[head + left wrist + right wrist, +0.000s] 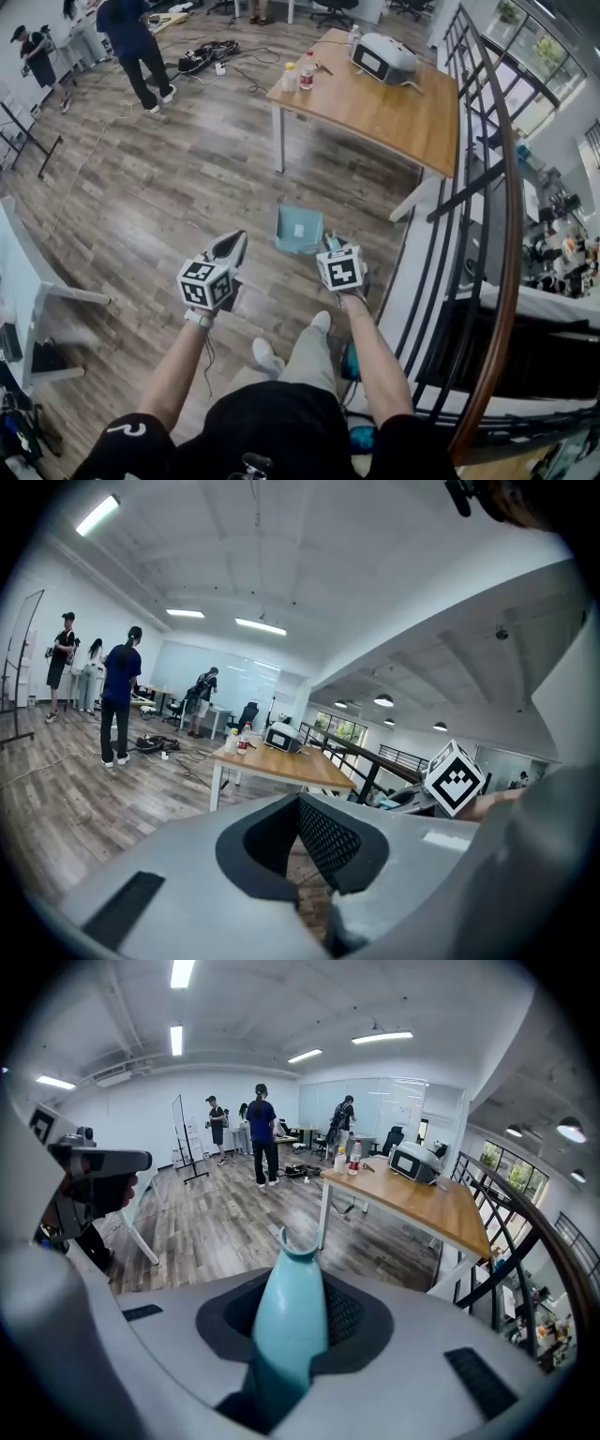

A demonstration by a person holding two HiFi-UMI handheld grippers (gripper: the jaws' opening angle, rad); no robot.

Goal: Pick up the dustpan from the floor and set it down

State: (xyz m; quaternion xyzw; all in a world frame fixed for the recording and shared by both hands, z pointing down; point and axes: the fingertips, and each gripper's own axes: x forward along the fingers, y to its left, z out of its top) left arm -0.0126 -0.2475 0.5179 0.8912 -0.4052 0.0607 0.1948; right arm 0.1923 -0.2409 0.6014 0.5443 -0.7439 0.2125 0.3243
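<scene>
A teal dustpan (pixel 300 228) is in front of my feet over the wooden floor, its tray pointing away from me. My right gripper (pixel 330 246) is shut on its handle. In the right gripper view the teal handle (pixel 289 1312) runs up between the two black pads. I cannot tell whether the pan touches the floor. My left gripper (pixel 234 246) hovers just left of the pan, apart from it. Its fingers come to a point with nothing between them. The left gripper view shows only floor past the pads (pixel 333 841).
A wooden table (pixel 375 108) with bottles (pixel 305 70) and a white machine (pixel 382 56) stands beyond the pan. A black railing (pixel 469 187) runs along the right. A white table frame (pixel 37 281) stands at the left. Cables (pixel 211 56) and people (pixel 136 47) are at the back.
</scene>
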